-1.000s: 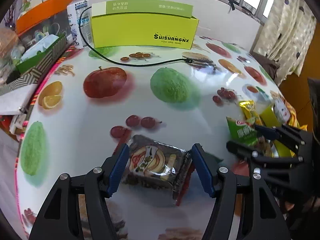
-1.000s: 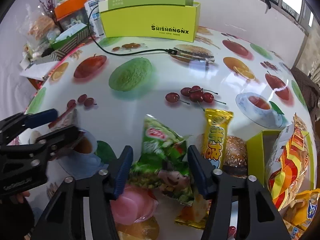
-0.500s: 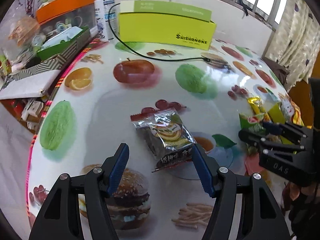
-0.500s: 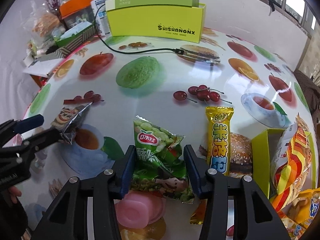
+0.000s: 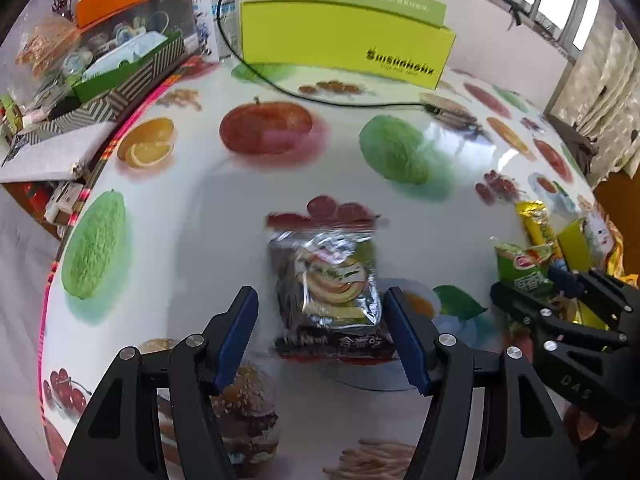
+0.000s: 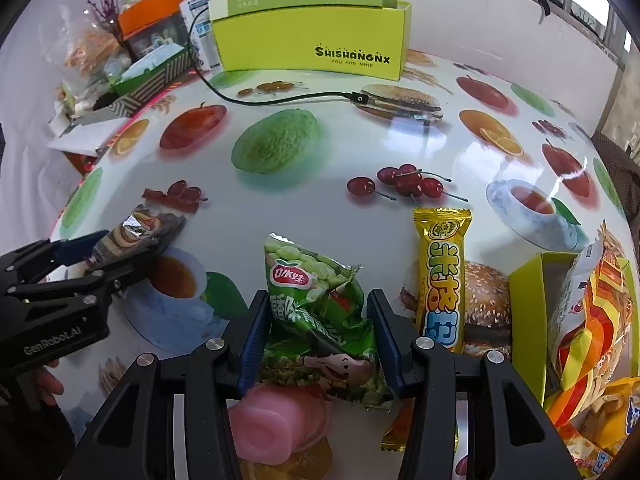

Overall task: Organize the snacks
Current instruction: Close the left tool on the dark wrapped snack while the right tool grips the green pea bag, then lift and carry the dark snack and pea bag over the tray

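We saw the right gripper pointing steeply down at the fruit-printed table, its blue pads drawn in narrow and pressing both sides of the green pea snack bag; the jaws had just been closing on that bag, which sat crumpled between them. Taking this green bag as our landmark, a pink jelly cup lay just below it, touching its lower edge, and a yellow snack bar lay just to its right, apart from it, lengthwise over a printed burger. Further right of the green bag stood a small yellow-green box with orange striped packets in it. Far behind the green bag, at the table's back edge, stood a large lime box, with a black cable trailing across the table before it. Well to the left of the green bag we saw the left gripper, its jaws spread moderately wide around a dark foil snack packet. In its own view the right pad touched the packet's edge while the left pad stood clear of it, so we could not tell whether it had a grip; the packet was blurred there.
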The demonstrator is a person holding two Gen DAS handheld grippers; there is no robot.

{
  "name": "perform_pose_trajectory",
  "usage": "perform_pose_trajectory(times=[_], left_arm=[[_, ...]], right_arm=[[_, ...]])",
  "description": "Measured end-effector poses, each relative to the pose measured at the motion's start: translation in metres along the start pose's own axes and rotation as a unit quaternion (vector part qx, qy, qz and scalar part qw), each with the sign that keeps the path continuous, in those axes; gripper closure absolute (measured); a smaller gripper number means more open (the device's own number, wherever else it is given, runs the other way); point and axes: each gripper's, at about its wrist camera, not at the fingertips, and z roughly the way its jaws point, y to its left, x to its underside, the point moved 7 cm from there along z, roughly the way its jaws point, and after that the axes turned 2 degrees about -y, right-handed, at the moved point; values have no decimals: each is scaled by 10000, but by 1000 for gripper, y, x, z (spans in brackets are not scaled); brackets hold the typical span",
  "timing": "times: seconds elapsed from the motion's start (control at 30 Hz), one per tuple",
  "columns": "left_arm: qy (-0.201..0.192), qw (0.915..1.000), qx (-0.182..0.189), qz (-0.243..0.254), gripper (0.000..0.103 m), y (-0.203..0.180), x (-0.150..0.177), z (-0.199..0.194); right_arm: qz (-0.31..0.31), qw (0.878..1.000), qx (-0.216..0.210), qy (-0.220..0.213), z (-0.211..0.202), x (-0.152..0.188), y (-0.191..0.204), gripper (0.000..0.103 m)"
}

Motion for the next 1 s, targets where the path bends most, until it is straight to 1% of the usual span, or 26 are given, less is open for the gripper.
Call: perform_pose_trajectory(times=[0.1,0.23,0.33,0.6,0.73,1.0], left_arm=[[-11,10000,-71,46,37,0,1,2],[-42,9999,-75,144,37,-1,1,3],[-74,9999,-13,129,41,-1,0,2],[-188,9997,120,92,45,-4,0,-2],[-299,9993,227,18,45,-6,-2,-8],[-471,9982,361,112,45,-17,-6,-24]], right_arm=[[-22,10000,22,-5,0,0,0,56],[19,10000,11,-30,0,-1,0,56],[37,10000,5,-61,-1,-1,0,57],[84,9998,44,-182,-7,-1,-2,59],[97,9996,71,-270,-12,-4,-5,59],[142,9988,130,-441,-26,-5,-8,59]])
